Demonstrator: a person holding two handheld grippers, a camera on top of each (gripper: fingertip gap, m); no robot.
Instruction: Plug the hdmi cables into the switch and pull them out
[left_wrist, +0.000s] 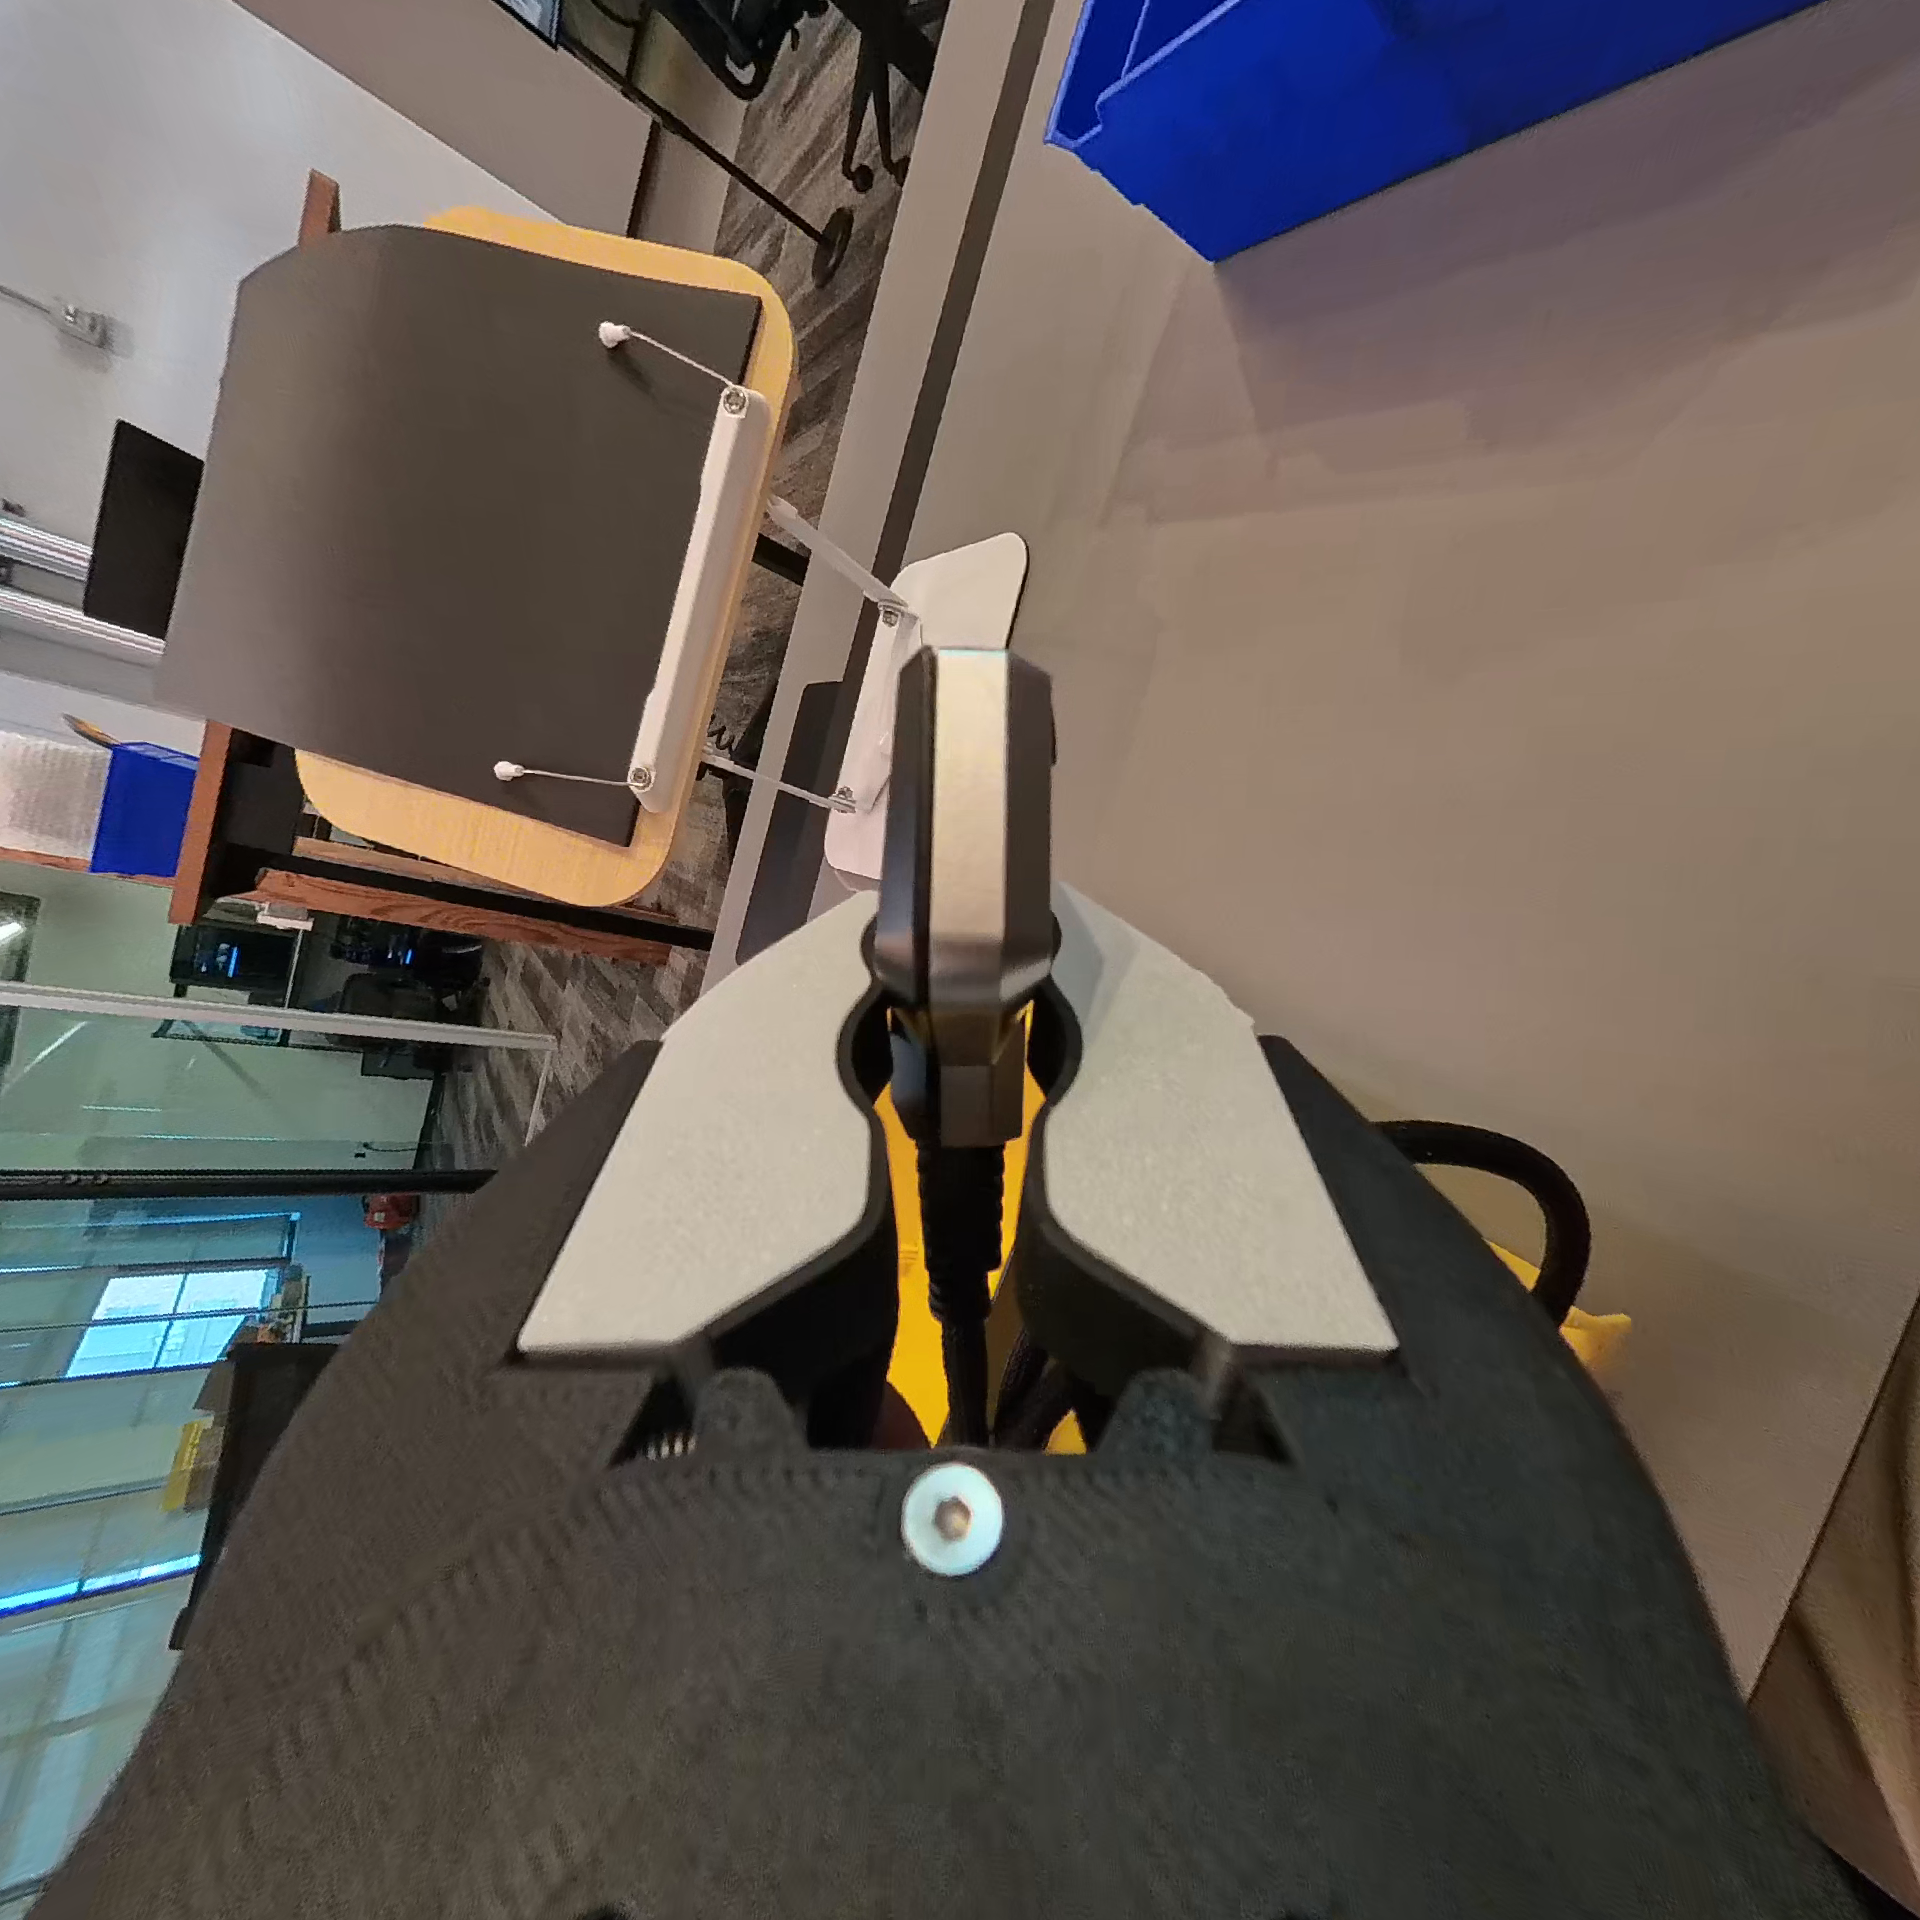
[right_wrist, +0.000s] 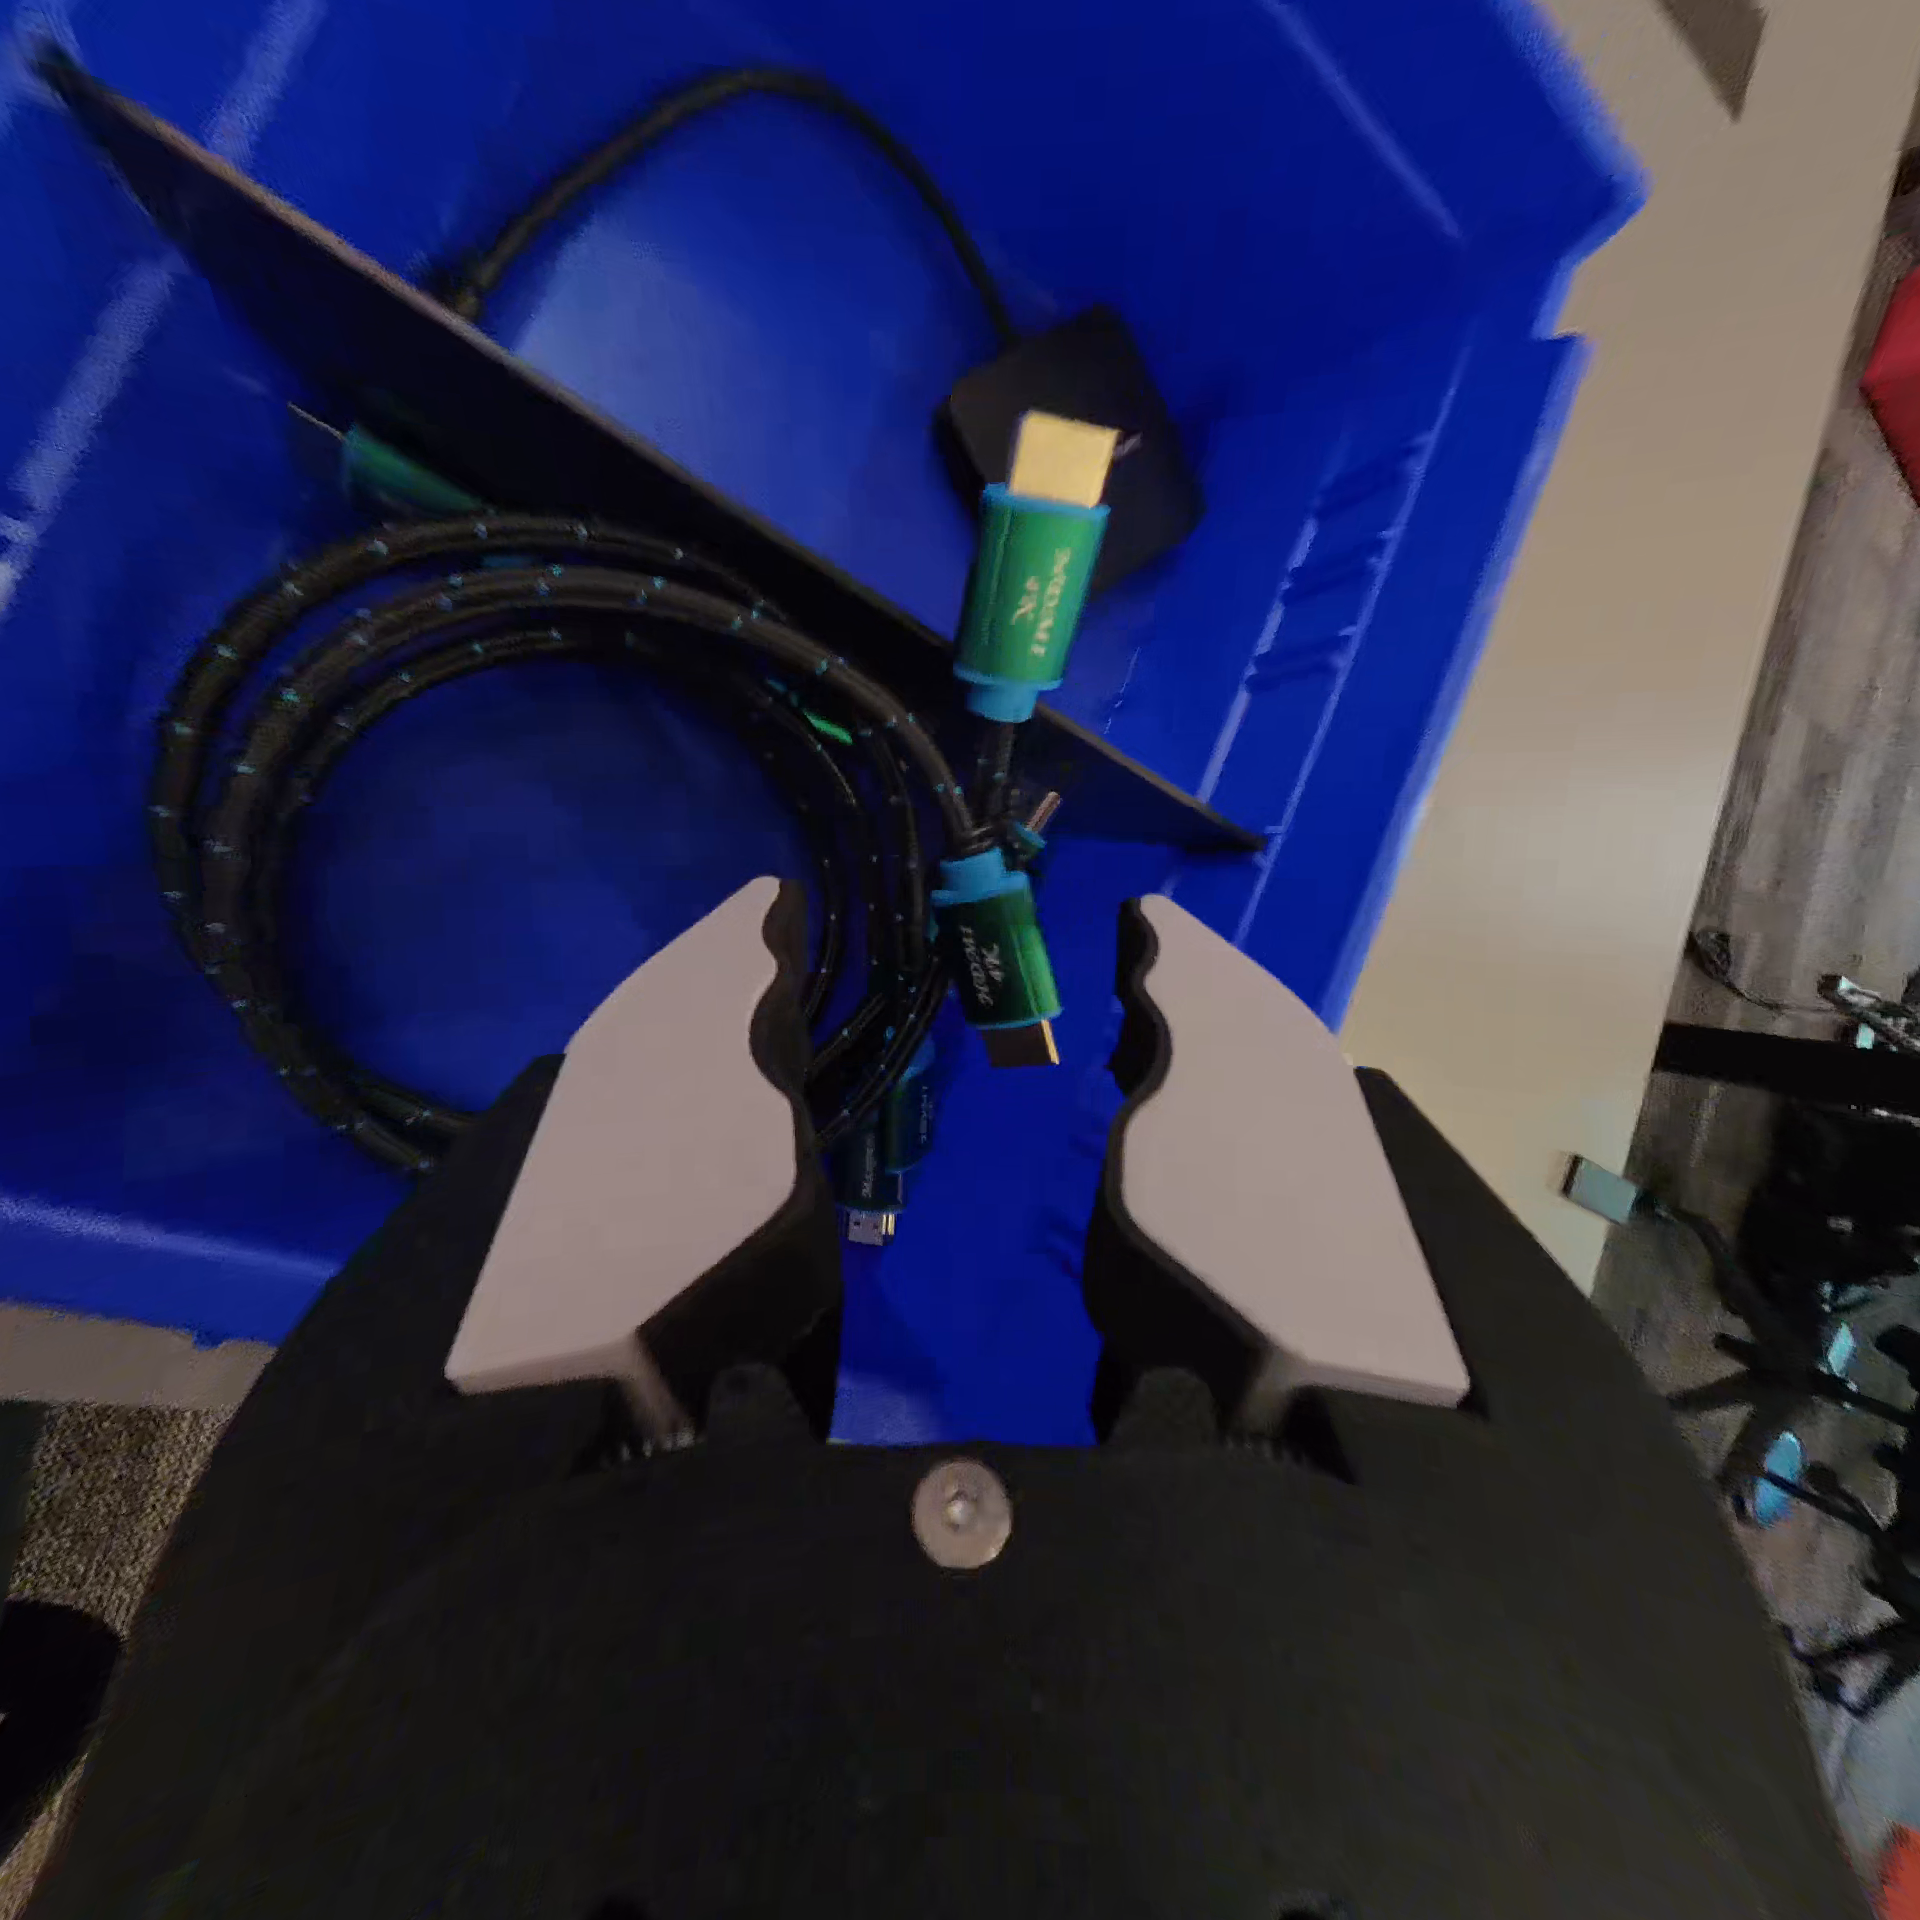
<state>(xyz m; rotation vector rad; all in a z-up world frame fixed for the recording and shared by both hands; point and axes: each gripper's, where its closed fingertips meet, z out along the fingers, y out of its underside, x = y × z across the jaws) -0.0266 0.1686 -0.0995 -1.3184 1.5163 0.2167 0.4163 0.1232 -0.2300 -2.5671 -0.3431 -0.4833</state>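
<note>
My left gripper (left_wrist: 961, 940) is shut on a black and silver HDMI switch (left_wrist: 968, 800), held edge-on above the pale table (left_wrist: 1455, 675); its black cable (left_wrist: 961, 1247) runs back between the fingers. My right gripper (right_wrist: 956, 904) is open and empty over a blue bin (right_wrist: 1351, 364). In the bin lies a coil of black braided HDMI cable (right_wrist: 312, 748). One green plug (right_wrist: 997, 961) sits between my fingertips. Another green plug (right_wrist: 1029, 582) with a gold tip lies past it, over a black square box (right_wrist: 1081, 384) with its own cable.
A black divider (right_wrist: 623, 457) crosses the bin at a slant. The blue bin also shows in the left wrist view (left_wrist: 1351, 104), at the top right. A black and wood panel on a white bracket (left_wrist: 468, 520) stands beyond the table edge. Something yellow (left_wrist: 1590, 1330) lies beneath my left gripper. My hands' fingertips stand some 45 cm from each other.
</note>
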